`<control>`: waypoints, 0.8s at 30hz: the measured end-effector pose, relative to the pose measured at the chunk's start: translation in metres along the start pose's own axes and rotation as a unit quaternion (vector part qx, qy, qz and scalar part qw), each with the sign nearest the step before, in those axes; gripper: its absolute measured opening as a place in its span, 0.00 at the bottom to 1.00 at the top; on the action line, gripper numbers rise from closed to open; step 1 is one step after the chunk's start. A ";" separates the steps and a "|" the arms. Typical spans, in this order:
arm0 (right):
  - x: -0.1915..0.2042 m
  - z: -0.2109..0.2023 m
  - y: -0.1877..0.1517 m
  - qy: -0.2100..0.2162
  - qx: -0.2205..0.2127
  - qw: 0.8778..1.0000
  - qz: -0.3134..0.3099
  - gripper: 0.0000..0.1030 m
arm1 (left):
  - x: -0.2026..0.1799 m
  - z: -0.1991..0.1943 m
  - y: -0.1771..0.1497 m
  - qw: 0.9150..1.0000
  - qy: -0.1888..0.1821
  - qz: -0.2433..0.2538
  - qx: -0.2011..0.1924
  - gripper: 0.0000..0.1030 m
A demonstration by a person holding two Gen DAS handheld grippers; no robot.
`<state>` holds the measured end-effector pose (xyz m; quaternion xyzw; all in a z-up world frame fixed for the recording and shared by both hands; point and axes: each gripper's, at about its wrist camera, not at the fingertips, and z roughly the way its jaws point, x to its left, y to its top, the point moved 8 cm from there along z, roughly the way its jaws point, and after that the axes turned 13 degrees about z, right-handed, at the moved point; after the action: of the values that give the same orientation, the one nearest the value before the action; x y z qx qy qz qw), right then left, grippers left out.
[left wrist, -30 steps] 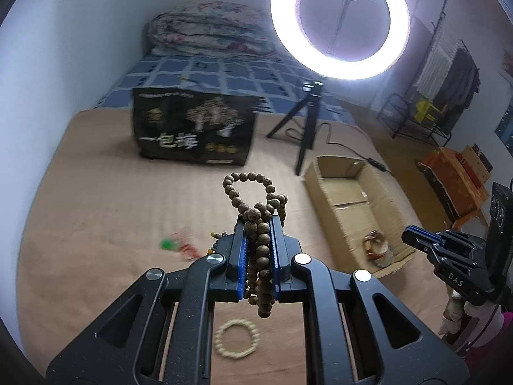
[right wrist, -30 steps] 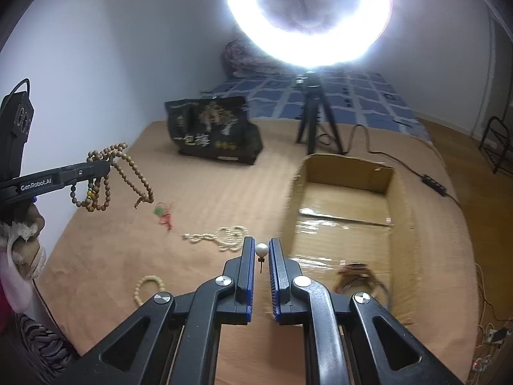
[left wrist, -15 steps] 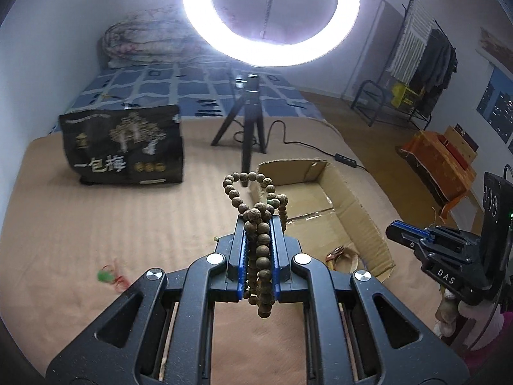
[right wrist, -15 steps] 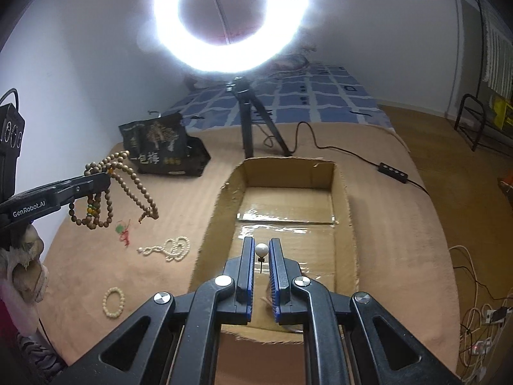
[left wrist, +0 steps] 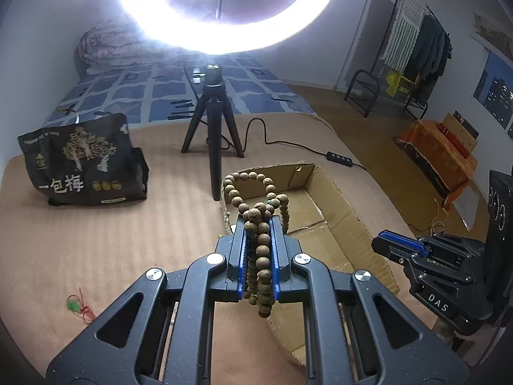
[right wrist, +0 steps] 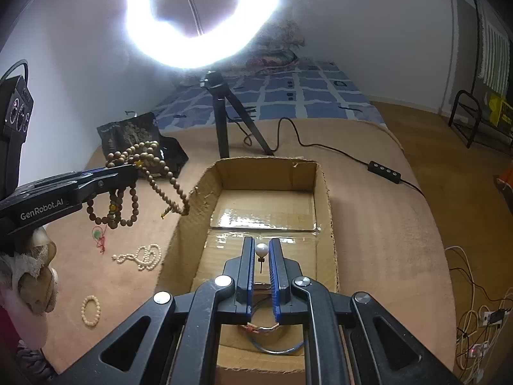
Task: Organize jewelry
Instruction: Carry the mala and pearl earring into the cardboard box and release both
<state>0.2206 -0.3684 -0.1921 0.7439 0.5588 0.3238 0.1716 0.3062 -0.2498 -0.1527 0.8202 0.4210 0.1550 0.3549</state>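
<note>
Tilting downward, the left tongs (left wrist: 258, 224) are clamped on a long brown wooden bead strand (left wrist: 263, 250) beside the open brown cardboard box (right wrist: 323, 199), while the right tongs (right wrist: 261, 250) pinch a white pearl pin (right wrist: 261, 251) over it. Inside the box lies a metal bangle (right wrist: 275, 349); a white pearl necklace (right wrist: 142, 256) rests on the tan bed blanket (right wrist: 384, 231) left of the box.

Cardboard box (right wrist: 322, 192) on the bed, tripod (right wrist: 224, 118) behind it, printed bag (right wrist: 141, 134) behind-left, pearl strand (right wrist: 141, 256) and bead bracelet (right wrist: 90, 310) left, bangle (right wrist: 275, 346) inside its near end.
</note>
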 end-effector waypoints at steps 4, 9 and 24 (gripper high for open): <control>-0.004 0.007 0.000 -0.001 0.004 1.000 0.002 0.06 | -0.007 0.010 0.002 1.000 0.000 0.006 0.002 0.10; -0.006 0.012 -0.001 -0.001 0.009 1.000 0.003 0.06 | -0.015 0.017 0.005 1.000 -0.001 0.017 0.003 0.10; -0.006 0.009 -0.003 -0.001 0.004 1.000 0.009 0.29 | -0.018 0.017 0.011 1.000 0.009 0.027 -0.001 0.26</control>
<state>0.2236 -0.3723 -0.2026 0.7496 0.5533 0.3227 0.1667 0.3116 -0.2759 -0.1554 0.8294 0.4020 0.1725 0.3474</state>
